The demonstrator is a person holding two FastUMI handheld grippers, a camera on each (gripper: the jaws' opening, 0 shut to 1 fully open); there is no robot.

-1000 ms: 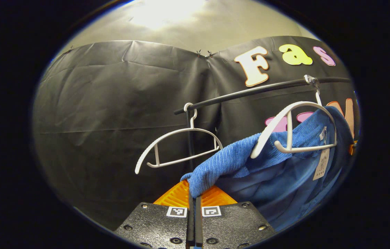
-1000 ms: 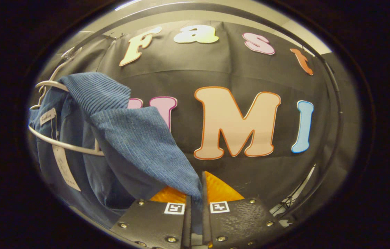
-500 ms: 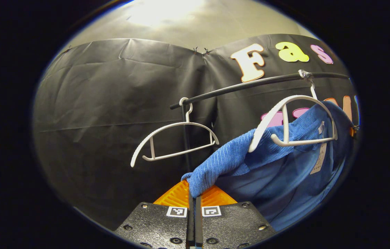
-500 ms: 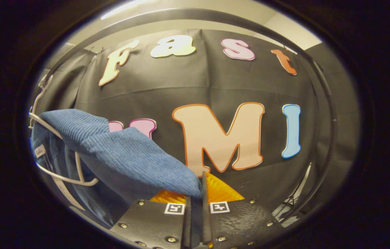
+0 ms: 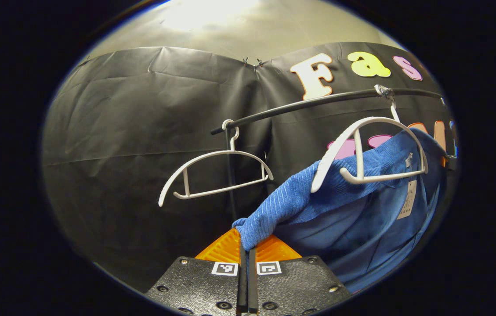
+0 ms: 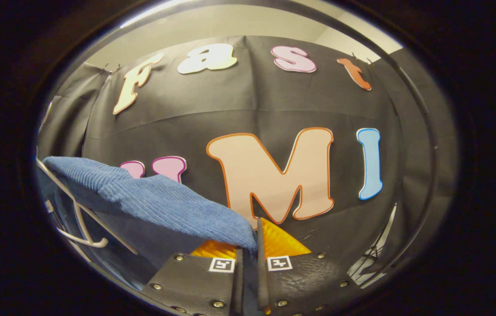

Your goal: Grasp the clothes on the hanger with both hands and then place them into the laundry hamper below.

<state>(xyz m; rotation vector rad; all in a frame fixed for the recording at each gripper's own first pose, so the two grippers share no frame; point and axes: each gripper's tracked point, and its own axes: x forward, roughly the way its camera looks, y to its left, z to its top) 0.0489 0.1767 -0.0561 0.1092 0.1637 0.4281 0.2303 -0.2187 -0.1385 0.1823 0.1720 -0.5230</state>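
Left gripper view: your left gripper [image 5: 247, 245] is pinching the blue garment [image 5: 353, 219].

Your right gripper [image 6: 250, 245] is pressed onto its other ribbed edge, cloth caught between the fingers. The garment stretches from both grips up to a white hanger [image 5: 368, 149] on the black rail [image 5: 309, 104]; beside it, a bare hanger [image 5: 212, 173].

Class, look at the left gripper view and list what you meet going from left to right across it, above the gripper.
Empty white hanger → rack's upright pole → blue garment on the second white hanger → its paper tag.
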